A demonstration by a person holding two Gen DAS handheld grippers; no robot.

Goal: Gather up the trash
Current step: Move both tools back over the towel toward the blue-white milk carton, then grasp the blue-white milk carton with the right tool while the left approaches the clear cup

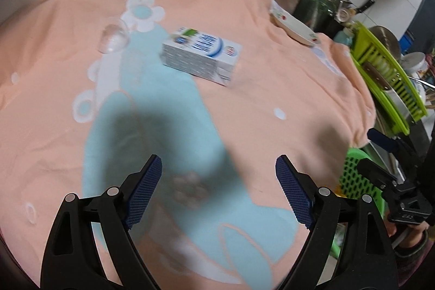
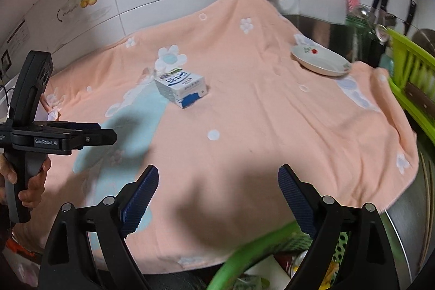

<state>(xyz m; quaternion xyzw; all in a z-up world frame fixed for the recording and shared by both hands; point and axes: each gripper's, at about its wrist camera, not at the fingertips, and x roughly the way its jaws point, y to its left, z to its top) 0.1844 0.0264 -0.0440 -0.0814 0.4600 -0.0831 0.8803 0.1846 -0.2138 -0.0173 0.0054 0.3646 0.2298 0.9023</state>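
Observation:
A white and blue milk carton (image 1: 201,56) (image 2: 180,87) lies on its side in the middle of the peach flowered cloth (image 1: 272,89) (image 2: 258,105). A clear plastic cup (image 1: 114,38) (image 2: 145,76) lies tipped over just left of it. My left gripper (image 1: 218,167) hangs open and empty above the cloth's near part, well short of the carton. My right gripper (image 2: 217,175) is also open and empty, above the cloth's front edge. Each gripper shows in the other's view: the right gripper (image 1: 379,156) at the right edge, the left gripper (image 2: 107,137) side-on in a hand.
A green mesh basket (image 1: 356,173) (image 2: 252,249) with some trash in it stands below the cloth's near right edge. A white flowered plate (image 1: 295,27) (image 2: 320,61) rests at the far right of the cloth. A green dish rack (image 1: 380,72) (image 2: 407,78), knives and a tiled wall border the area.

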